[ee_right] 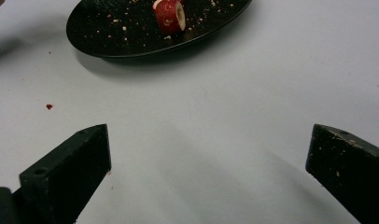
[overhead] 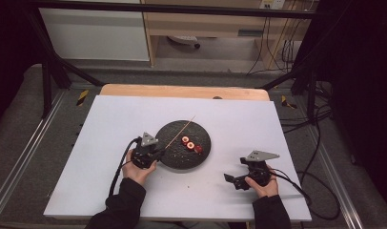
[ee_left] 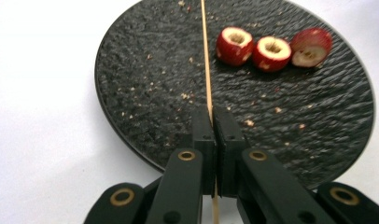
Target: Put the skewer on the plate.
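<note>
A round black plate (overhead: 175, 155) lies at the middle of the white table sheet, its rough face (ee_left: 145, 93) dusted with crumbs. Three red cored fruit pieces (overhead: 190, 145) sit in a row on it (ee_left: 271, 52); the nearest piece (ee_right: 171, 15) stands on edge in the right gripper view. My left gripper (overhead: 156, 150) is at the plate's left rim, shut on a thin wooden skewer (ee_left: 207, 70) that runs across the plate (overhead: 181, 131). My right gripper (overhead: 233, 180) rests on the sheet to the plate's lower right, its jaws wide open with nothing between them (ee_right: 208, 154).
A small red speck (ee_right: 49, 107) lies on the sheet near the plate. The table's wooden far edge (overhead: 182, 90) ends before a black frame, cabinets and cables on the floor (overhead: 296, 124). Bare sheet (overhead: 110, 119) lies to the left of the plate.
</note>
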`<state>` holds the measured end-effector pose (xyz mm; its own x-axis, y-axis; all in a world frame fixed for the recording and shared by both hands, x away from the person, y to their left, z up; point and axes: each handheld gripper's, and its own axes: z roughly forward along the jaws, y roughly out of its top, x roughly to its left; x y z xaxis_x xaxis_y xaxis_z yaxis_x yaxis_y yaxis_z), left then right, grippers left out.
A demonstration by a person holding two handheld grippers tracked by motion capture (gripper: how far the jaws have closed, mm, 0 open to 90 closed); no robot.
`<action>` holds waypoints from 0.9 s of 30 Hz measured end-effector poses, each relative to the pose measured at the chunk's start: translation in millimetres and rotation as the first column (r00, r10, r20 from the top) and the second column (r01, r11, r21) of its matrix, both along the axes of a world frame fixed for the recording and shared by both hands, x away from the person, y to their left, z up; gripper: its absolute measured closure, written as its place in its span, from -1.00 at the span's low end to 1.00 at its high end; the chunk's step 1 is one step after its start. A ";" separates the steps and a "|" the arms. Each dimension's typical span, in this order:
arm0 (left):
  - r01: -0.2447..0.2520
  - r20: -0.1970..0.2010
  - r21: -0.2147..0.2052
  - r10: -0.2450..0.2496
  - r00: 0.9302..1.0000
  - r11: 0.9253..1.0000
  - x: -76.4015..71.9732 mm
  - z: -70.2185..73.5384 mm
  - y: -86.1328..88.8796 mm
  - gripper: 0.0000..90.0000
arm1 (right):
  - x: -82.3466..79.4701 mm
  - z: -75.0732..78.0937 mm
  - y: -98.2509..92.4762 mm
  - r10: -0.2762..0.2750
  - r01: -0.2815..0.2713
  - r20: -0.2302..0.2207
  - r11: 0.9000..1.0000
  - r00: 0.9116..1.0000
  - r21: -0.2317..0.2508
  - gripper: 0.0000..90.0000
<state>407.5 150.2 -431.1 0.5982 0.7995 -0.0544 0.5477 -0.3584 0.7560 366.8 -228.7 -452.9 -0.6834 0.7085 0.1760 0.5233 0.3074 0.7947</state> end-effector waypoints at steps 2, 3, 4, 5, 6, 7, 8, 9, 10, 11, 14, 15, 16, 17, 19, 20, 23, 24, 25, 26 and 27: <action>0.000 -0.001 0.022 0.000 1.000 1.000 -0.9 -2.4 -2.1 0.95 | -0.2 -0.2 0.0 0.005 -0.005 -0.001 1.000 1.000 -0.005 -0.98; 0.002 0.000 0.029 -0.002 1.000 1.000 -1.6 -3.3 -3.0 0.95 | -0.3 -0.2 -0.1 0.004 -0.004 -0.001 1.000 1.000 -0.006 -0.98; 0.004 -0.003 0.032 -0.004 1.000 0.999 -2.3 -4.1 -3.9 0.95 | -0.3 -0.3 -0.1 0.002 -0.002 -0.001 1.000 1.000 -0.009 -0.98; 0.004 -0.001 0.036 -0.004 1.000 0.999 -2.9 -4.9 -4.4 0.95 | -0.2 -0.4 -0.2 0.002 -0.002 0.000 1.000 1.000 -0.013 -0.98; 0.005 -0.002 0.035 -0.005 1.000 0.999 -3.6 -5.5 -4.9 0.95 | -0.2 -0.5 -0.2 0.003 -0.003 0.000 1.000 1.000 -0.015 -0.98; 0.007 -0.004 0.033 -0.007 1.000 0.999 -4.4 -6.1 -5.5 0.95 | -0.2 -0.7 -0.1 0.002 -0.002 -0.002 1.000 1.000 -0.015 -0.98; 0.007 -0.003 0.034 -0.007 1.000 0.999 -4.9 -6.1 -5.8 0.95 | -0.2 -0.6 0.0 0.004 -0.004 -0.003 1.000 1.000 -0.015 -0.98; 0.006 -0.005 0.035 -0.006 1.000 0.999 -5.3 -6.0 -6.4 0.95 | -0.2 -0.6 -0.1 0.005 -0.005 -0.002 1.000 1.000 -0.014 -0.98; 0.007 -0.008 0.031 -0.007 1.000 0.999 -5.6 -6.2 -7.2 0.95 | -0.1 -0.4 -0.2 0.003 -0.003 -0.001 1.000 1.000 -0.014 -0.98; 0.009 -0.008 0.034 -0.008 1.000 0.999 -5.7 -6.2 -7.8 0.94 | 0.0 -0.4 -0.4 0.004 -0.004 0.000 1.000 1.000 -0.013 -0.98; 0.009 -0.004 0.038 -0.009 1.000 0.999 -5.8 -6.6 -9.0 0.93 | -0.2 -0.1 -0.4 0.004 -0.004 -0.002 1.000 1.000 -0.013 -0.98; 0.009 -0.001 0.041 -0.009 1.000 0.999 -5.9 -6.6 -9.2 0.92 | -0.1 -0.3 -0.4 0.004 -0.004 0.000 1.000 1.000 -0.012 -0.98; 0.009 0.000 0.042 -0.009 1.000 0.999 -5.9 -6.6 -9.2 0.90 | -0.1 -0.3 -0.3 0.002 -0.002 -0.001 1.000 1.000 -0.010 -0.98; 0.010 0.002 0.042 -0.010 1.000 0.999 -5.8 -6.7 -9.1 0.88 | -0.2 -0.3 -0.2 0.003 -0.003 -0.002 1.000 1.000 -0.010 -0.98; 0.012 0.005 0.041 -0.012 1.000 0.999 -6.2 -6.0 -8.3 0.82 | -0.3 0.1 -0.5 0.002 -0.002 -0.003 1.000 1.000 -0.012 -0.98; 0.014 0.006 0.035 -0.014 1.000 0.999 -6.7 -5.4 -7.7 0.77 | -0.3 0.1 -0.5 0.002 -0.002 0.000 1.000 1.000 -0.011 -0.98; 0.029 0.020 0.019 -0.029 0.999 0.999 -9.9 -0.3 -4.1 0.64 | -0.5 0.9 -1.0 0.001 -0.001 0.000 1.000 1.000 -0.007 -0.98; 0.035 0.019 0.016 -0.036 0.999 0.999 -10.9 1.8 -2.6 0.57 | -0.7 1.0 -0.9 -0.001 0.001 -0.003 1.000 1.000 -0.005 -0.98; 0.043 0.019 0.013 -0.043 0.999 0.999 -11.8 3.6 -0.5 0.50 | -0.5 0.9 -1.0 0.000 0.000 0.000 1.000 1.000 -0.007 -0.98; 0.048 0.021 0.009 -0.048 0.999 0.999 -12.8 5.4 2.1 0.44 | -0.6 0.8 -1.0 -0.001 0.001 -0.002 1.000 1.000 -0.008 -0.98; 0.056 0.017 0.002 -0.056 0.998 0.998 -13.2 6.9 4.9 0.37 | -0.8 0.9 -0.9 -0.002 0.002 -0.005 1.000 1.000 -0.009 -0.98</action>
<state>394.3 155.0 -424.2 0.6426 0.7651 -0.0426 0.5140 -0.3891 0.7645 366.0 -229.6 -452.0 -0.6809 0.7117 0.1730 0.5277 0.3129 0.7897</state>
